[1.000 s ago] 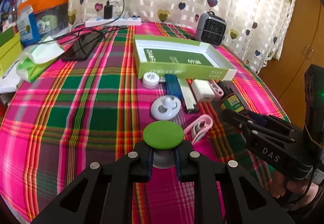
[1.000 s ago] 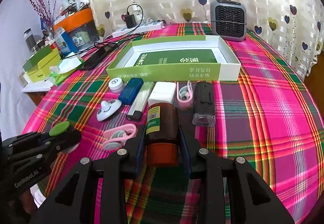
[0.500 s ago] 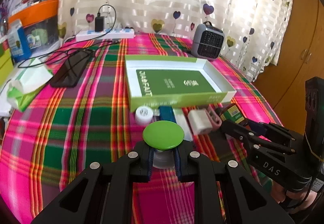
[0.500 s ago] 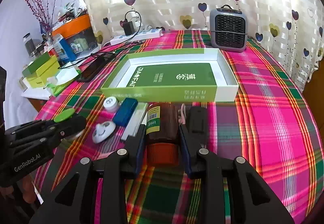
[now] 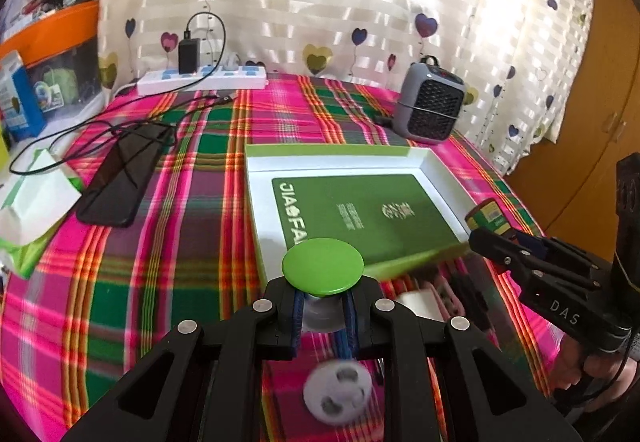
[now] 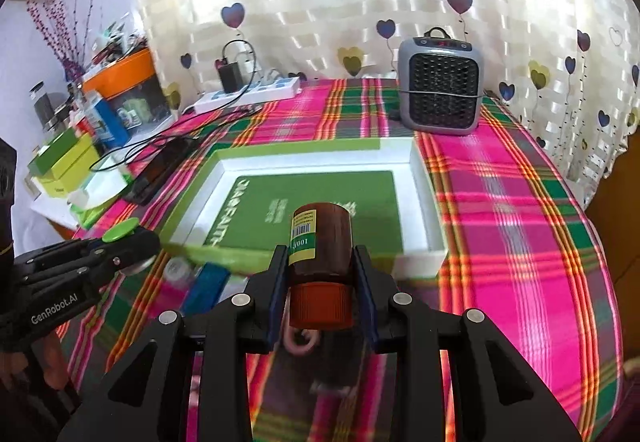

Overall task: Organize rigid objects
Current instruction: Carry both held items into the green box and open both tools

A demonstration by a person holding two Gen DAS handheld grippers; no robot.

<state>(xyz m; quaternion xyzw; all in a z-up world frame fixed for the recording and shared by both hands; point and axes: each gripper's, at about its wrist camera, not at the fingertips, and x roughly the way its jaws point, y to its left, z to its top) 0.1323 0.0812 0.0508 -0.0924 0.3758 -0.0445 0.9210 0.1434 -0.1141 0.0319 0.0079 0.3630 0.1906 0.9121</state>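
Observation:
My left gripper (image 5: 323, 306) is shut on a small jar with a round green lid (image 5: 322, 271), held in the air just in front of the near wall of the open green-and-white box (image 5: 256, 210). My right gripper (image 6: 321, 278) is shut on a brown bottle (image 6: 322, 238) with an orange cap and a yellow-green label, held lying along the fingers above the box's near edge (image 6: 420, 262). Each gripper shows in the other's view: the right one (image 5: 532, 274), the left one (image 6: 92, 258). The box floor is a bare green card.
On the plaid cloth below lie a white round spinner (image 5: 338, 394), a blue stick (image 6: 206, 286), a small white jar (image 6: 176, 268) and a pink clip (image 6: 300, 340). A grey heater (image 6: 440, 82) stands behind the box. A black phone (image 5: 124, 178), cables and a power strip (image 5: 200, 80) lie left.
Both grippers have risen and moved forward with their loads, from over the row of small objects to the box's near edge. The small objects now lie below and behind the fingertips.

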